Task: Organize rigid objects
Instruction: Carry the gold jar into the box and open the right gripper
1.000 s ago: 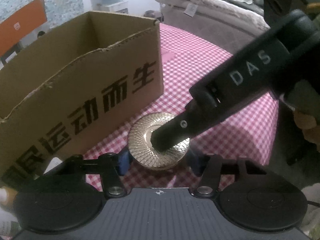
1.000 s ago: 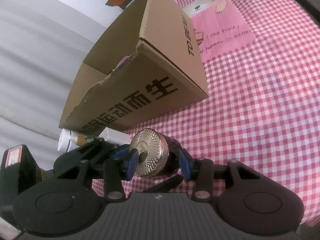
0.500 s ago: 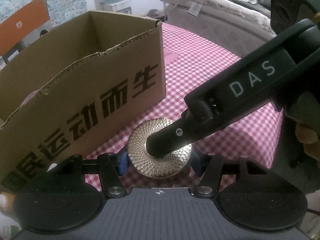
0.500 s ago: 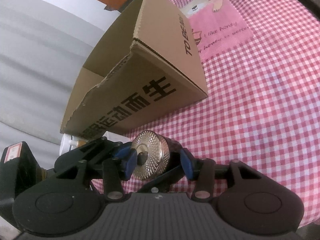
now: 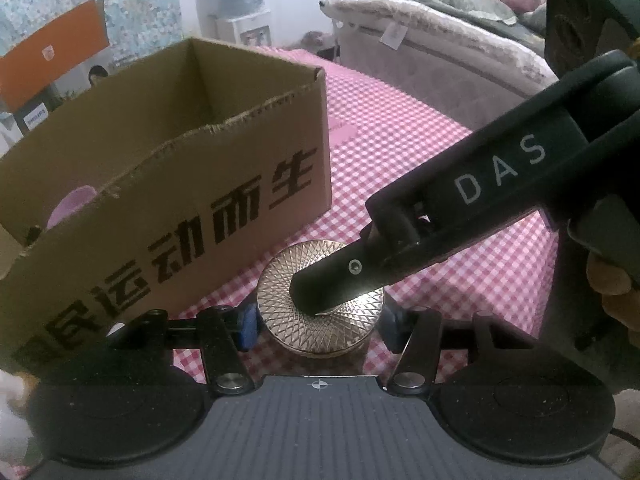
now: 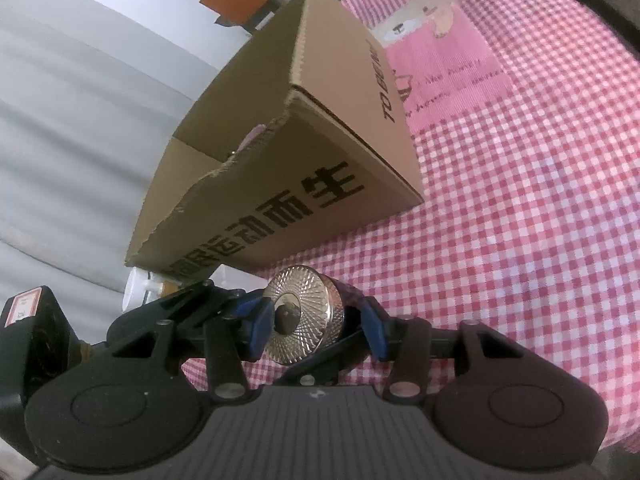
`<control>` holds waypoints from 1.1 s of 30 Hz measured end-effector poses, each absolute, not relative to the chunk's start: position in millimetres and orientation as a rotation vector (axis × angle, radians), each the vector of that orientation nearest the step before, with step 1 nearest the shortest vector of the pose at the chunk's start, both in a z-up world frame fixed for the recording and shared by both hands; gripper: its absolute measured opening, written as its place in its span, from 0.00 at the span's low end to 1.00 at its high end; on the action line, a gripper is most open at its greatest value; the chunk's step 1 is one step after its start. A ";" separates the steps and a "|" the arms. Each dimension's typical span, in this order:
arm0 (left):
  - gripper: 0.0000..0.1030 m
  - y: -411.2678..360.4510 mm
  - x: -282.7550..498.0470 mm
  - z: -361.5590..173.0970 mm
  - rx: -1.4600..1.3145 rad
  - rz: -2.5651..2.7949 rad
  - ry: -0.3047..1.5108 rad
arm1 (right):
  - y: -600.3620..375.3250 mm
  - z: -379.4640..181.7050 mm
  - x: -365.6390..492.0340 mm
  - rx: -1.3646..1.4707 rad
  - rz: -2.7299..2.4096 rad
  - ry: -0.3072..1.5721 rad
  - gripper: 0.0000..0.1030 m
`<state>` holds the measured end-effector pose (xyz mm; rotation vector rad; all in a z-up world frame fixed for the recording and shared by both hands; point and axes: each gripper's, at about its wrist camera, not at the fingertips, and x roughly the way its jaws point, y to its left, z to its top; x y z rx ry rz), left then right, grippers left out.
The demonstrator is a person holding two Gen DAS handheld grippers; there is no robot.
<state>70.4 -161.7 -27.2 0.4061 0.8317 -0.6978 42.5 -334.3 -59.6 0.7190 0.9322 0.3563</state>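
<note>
Far left: a small white plastic bottle (image 6: 138, 292) lies on the surface (image 5: 420, 160), which is covered in pink-and-white checked cloth. The bottle is just beside the near corner of the box.
Box: an open brown cardboard box (image 5: 180, 208) with black printed characters stands on the left of the surface. Its torn top edge faces up.
Inside the box: a rounded pale pink object (image 5: 72, 204) shows above the torn edge. What it is cannot be told.
Left gripper: the left gripper (image 5: 318, 328) points down at the cloth in front of the box. Its jaws are closing with the jar's lid between them. The blue pads sit just beside the lid's rim on either side. Whether they press on it cannot be told.
Jar: the small dark round jar (image 5: 344, 328) with a gold, diamond-patterned metal lid is close in front of the box's printed wall, at the centre of both views. Whether it rests on the cloth cannot be told.
Right gripper: the right gripper (image 6: 314, 328) pinches the jar end to end, with one blue pad on the lid's face and the other on the dark body. In the left wrist view its black finger lies across the top of the lid.
Far right: part of a hand (image 5: 612, 292) holds the right gripper's handle.
</note>
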 end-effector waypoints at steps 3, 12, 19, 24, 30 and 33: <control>0.54 -157.9 64.8 -15.5 0.393 -0.699 0.806 | -328.0 -46.7 38.3 0.692 0.356 0.916 0.49; 0.54 -124.8 69.0 61.0 0.283 -0.666 0.698 | -300.1 43.1 43.6 0.471 0.432 0.804 0.48; 0.54 -108.7 109.9 108.4 0.231 -0.613 0.704 | -282.4 102.5 91.0 0.374 0.539 0.765 0.48; 0.54 -115.5 163.3 109.9 0.236 -0.572 0.790 | -275.1 114.4 149.7 0.371 0.569 0.813 0.48; 0.54 -116.2 232.7 77.5 0.163 -0.525 0.945 | -268.8 92.0 223.0 0.361 0.528 0.928 0.48; 0.54 -119.6 251.1 62.3 0.168 -0.493 0.993 | -271.1 72.4 253.4 0.384 0.531 0.999 0.48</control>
